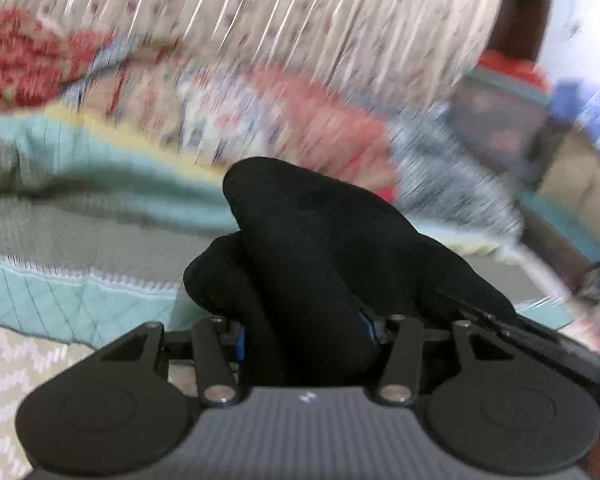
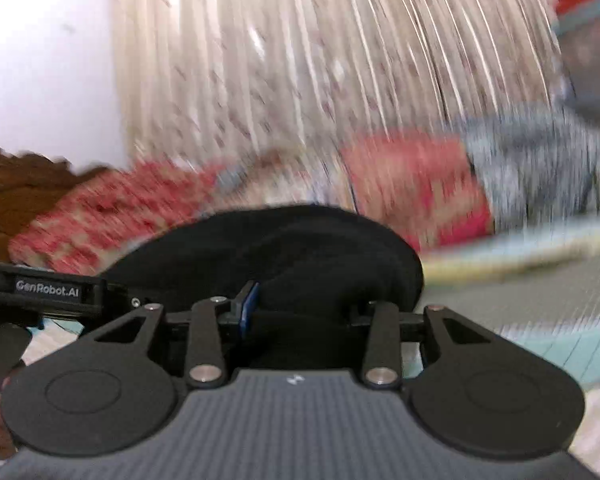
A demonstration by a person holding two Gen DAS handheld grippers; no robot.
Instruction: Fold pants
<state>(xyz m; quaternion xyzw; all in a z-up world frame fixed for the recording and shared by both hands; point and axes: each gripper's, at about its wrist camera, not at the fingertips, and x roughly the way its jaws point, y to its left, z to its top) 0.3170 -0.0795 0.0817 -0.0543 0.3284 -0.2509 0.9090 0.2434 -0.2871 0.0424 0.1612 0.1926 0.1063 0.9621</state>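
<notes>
While both views are blurred, each one shows black pants [image 1: 308,248] bunched between the fingers of a claw. From the left wrist, the left claw [image 1: 300,332] is pinching a thick fold of the pants, which rises in front of the camera above a teal quilt [image 1: 60,304] on the bed. Only this view shows a cream zigzag cover [image 1: 8,360] at the lower left. From the right wrist, the right claw [image 2: 296,312] is also closed on the pants, with one blue pad [image 2: 249,300] showing. Only here a white wall [image 2: 40,60] and the other claw's body marked GenRobot.AI [image 2: 48,286] appear. A pale curtain [image 2: 300,60] hangs behind in both views.
</notes>
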